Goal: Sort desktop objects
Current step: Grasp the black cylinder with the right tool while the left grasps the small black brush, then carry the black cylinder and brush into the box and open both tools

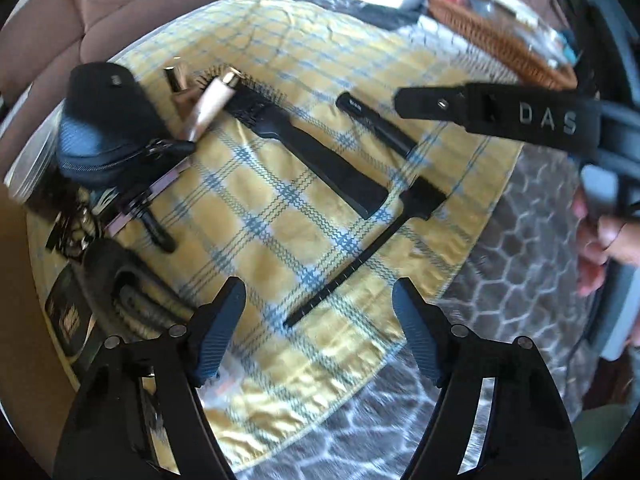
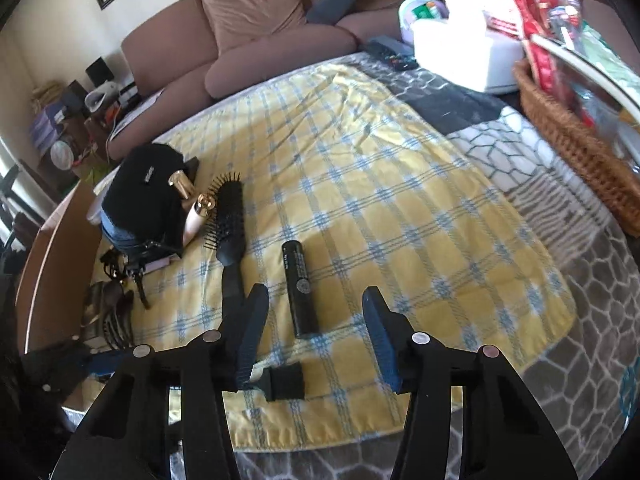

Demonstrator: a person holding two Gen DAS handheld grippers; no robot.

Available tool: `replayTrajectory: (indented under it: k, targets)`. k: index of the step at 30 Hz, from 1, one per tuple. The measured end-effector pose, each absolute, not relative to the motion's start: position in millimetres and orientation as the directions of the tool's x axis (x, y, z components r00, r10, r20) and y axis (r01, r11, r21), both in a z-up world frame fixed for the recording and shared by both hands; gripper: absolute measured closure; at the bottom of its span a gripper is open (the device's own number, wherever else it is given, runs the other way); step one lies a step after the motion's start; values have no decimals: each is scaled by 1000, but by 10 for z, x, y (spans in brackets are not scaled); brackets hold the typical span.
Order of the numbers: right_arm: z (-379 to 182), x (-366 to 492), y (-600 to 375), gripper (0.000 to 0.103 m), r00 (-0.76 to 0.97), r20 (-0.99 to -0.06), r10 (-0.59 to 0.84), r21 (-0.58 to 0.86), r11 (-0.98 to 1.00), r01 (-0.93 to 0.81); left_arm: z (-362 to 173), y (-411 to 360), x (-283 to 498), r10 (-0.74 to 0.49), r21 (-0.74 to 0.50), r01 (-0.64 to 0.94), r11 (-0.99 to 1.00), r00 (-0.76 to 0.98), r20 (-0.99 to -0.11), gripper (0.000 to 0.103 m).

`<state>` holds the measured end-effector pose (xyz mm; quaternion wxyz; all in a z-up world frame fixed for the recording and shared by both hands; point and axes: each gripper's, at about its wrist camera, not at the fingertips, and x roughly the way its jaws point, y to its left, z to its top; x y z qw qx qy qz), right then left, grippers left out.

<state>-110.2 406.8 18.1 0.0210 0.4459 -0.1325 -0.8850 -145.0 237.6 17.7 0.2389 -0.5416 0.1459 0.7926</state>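
Note:
On a yellow plaid cloth (image 1: pixel 280 220) lie a black hairbrush (image 1: pixel 304 140), a black tube (image 1: pixel 368 120) and a thin black tail comb (image 1: pixel 360 256). My left gripper (image 1: pixel 318 292) hovers open over the comb's thin handle, touching nothing. In the right wrist view my right gripper (image 2: pixel 316 300) is open above the black tube (image 2: pixel 300 288), with the comb's head (image 2: pixel 280 384) low between its fingers and the hairbrush (image 2: pixel 230 216) to the left. A rose-gold tube (image 2: pixel 198 216) leans on a black pouch (image 2: pixel 144 200). One right-gripper finger (image 1: pixel 500 112) crosses the left view.
A wicker basket (image 2: pixel 580 148) full of packets and a white box (image 2: pixel 460 52) stand at the back right. A brown sofa (image 2: pixel 260 40) lies behind. Keys and small dark items (image 1: pixel 72 232) crowd the cloth's left edge. A person's hand (image 1: pixel 600 240) is at right.

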Motion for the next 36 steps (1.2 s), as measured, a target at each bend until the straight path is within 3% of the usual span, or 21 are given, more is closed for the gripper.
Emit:
replayTrajectory:
  k: [8,12,14,15,16,17,20,30,36]
  targets:
    - [16,-1313,3964,52,-553,-820,-151,215,-975,-52,102,2458,-1492,223,-7,-574,-819,-307,-925,36]
    - [-76,-1346,3858,58,-523,-846,-106,145,-989,-34,128,2499,-1431,249,-12,-623,-782,-294,-923,57]
    - [-94,-1336,3828,79,-522,-850,-70,99,-995,-30,149,2531,-1413,262,-20,-643,-766,-284,-923,69]
    - [-99,-1331,3825,86,-522,-850,-72,101,-995,-27,151,2554,-1404,276,-36,-655,-755,-267,-923,82]
    - [-92,-1322,3843,87,-523,-848,-88,119,-993,-26,161,2572,-1398,291,-56,-663,-746,-250,-924,94]
    - [-79,-1307,3873,87,-528,-843,-99,139,-990,-35,162,2588,-1390,294,-65,-666,-743,-238,-926,96]
    - [-23,-1271,3933,88,-545,-829,-126,184,-982,-52,194,2599,-1353,304,-73,-674,-735,-231,-924,98]
    - [308,-1107,4014,88,-618,-760,-204,296,-954,-50,363,2163,-1362,508,-372,-525,-766,-139,-850,98]
    - [562,-932,3886,88,-656,-714,-245,324,-946,2,711,1841,-1305,595,-468,-464,-752,-173,-785,98]
